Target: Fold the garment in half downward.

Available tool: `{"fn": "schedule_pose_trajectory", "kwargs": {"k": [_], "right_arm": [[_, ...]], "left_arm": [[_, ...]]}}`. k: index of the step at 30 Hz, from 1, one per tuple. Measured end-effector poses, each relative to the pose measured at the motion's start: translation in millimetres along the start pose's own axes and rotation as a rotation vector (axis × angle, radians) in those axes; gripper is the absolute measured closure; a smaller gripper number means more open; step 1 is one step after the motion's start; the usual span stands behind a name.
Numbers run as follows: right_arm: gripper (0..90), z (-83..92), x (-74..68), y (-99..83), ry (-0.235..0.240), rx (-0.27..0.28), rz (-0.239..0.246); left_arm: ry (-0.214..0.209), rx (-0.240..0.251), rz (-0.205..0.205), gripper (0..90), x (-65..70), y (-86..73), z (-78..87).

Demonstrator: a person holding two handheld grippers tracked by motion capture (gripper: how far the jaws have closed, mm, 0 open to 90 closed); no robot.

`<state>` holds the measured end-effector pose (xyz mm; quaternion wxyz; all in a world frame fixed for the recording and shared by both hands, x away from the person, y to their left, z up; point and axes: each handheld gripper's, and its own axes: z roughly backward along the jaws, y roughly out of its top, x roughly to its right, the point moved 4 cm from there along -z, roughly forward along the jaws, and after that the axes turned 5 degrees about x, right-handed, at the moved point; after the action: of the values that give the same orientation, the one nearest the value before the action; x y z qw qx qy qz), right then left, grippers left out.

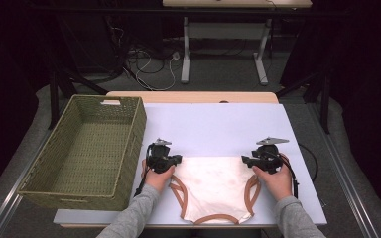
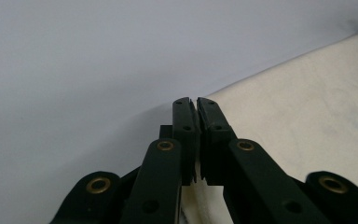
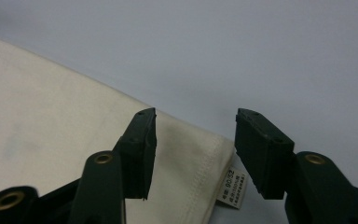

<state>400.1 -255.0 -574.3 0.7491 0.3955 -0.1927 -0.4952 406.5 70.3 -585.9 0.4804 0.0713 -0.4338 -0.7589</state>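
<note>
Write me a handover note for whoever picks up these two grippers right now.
Left gripper: shut at the near-left corner of the cream garment; whether it pinches cloth, I cannot tell.
Right gripper: open, jaws astride the garment's opposite corner by its label, not clamped.
Garment lies flat on the table; wicker basket stands at its left, nothing in it.
Left to do: close the right jaws, lift both corners.

We see a green woven basket [image 1: 87, 151] at nine o'clock on the white table [image 1: 218, 126]. It sits right at the table's left edge. Up at twelve o'clock, on the grey floor [image 1: 218, 82], we see loose cables [image 1: 151, 67] beside white desk legs [image 1: 223, 57].
</note>
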Motion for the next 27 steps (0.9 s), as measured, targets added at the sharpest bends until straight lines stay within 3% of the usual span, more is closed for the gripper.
{"fn": "schedule_pose_trajectory", "kwargs": {"k": [5, 10, 15, 20, 27], "right_arm": [[51.2, -3.8, 4.1, -1.5, -0.028, -0.013, 0.009], [55.5, -8.3, 7.6, -4.6, -0.024, -0.035, -0.006], [66.6, -7.2, 6.2, -5.4, -0.023, -0.043, -0.006], [79.9, -7.0, 3.6, -6.2, 0.006, -0.04, -0.012], [84.8, -6.9, 0.9, -6.7, 0.011, -0.036, 0.002]], "left_arm": [[0.006, 0.006, -0.016, 86.6, 2.6, 0.6, 1.6], [0.003, 0.013, -0.012, 86.6, 3.1, 1.7, 3.4], [0.002, 0.014, -0.016, 86.6, 3.5, 1.5, 3.3], [-0.001, 0.014, -0.015, 86.6, 3.7, 1.5, 3.7], [0.002, 0.015, -0.019, 87.0, 4.3, 1.9, 4.7]]}}
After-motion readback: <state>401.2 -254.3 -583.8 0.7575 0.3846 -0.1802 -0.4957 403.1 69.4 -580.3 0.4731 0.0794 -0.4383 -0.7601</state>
